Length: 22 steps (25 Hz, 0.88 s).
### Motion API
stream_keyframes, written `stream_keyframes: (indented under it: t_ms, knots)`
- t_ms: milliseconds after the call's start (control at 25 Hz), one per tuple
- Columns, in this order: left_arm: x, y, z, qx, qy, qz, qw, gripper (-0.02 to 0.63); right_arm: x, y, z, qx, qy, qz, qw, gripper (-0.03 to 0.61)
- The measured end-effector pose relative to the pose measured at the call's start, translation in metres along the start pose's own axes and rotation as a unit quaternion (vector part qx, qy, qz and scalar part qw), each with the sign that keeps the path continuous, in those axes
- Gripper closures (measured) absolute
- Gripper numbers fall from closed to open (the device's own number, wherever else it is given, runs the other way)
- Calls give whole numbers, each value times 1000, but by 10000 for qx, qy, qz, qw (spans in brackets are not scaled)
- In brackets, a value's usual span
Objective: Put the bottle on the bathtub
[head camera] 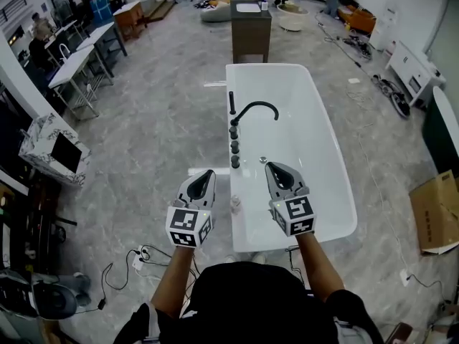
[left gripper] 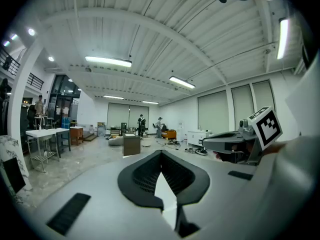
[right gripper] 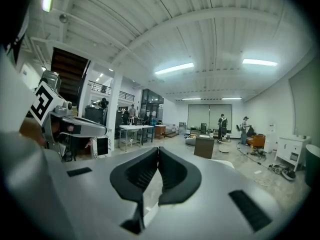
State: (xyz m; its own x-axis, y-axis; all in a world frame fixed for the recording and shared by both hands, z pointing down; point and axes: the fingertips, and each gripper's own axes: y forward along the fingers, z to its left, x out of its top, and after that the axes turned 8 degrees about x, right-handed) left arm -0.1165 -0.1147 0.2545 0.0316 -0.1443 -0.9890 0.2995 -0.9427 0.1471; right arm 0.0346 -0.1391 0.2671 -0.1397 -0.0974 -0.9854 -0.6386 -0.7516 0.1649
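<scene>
We're holding the left gripper (head camera: 207, 173) just beside the white bathtub's (head camera: 326, 149) near end, the right gripper (head camera: 272, 167) over it, both clenched on nothing.

No readable words, brands, numbers or signs in any view. Marker cube (head camera: 189, 226) on left gripper (head camera: 207, 173): black-and-white square code pattern only, no letters. Same kind of pattern on right gripper (head camera: 272, 167) cube. Background fittings too small and blurred for any print.
</scene>
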Motion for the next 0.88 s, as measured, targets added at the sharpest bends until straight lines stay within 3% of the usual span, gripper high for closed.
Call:
stream_keyframes:
  t_ms: [280, 880]
  knots:
    - [24, 1, -4, -45, 76, -283, 9996, 600, 15, -1, -3, 5, -105, -179, 9998, 555]
    - [30, 2, -10, -52, 110, -454, 9989, 598, 30, -4, -7, 31, -137, -328, 9994, 555]
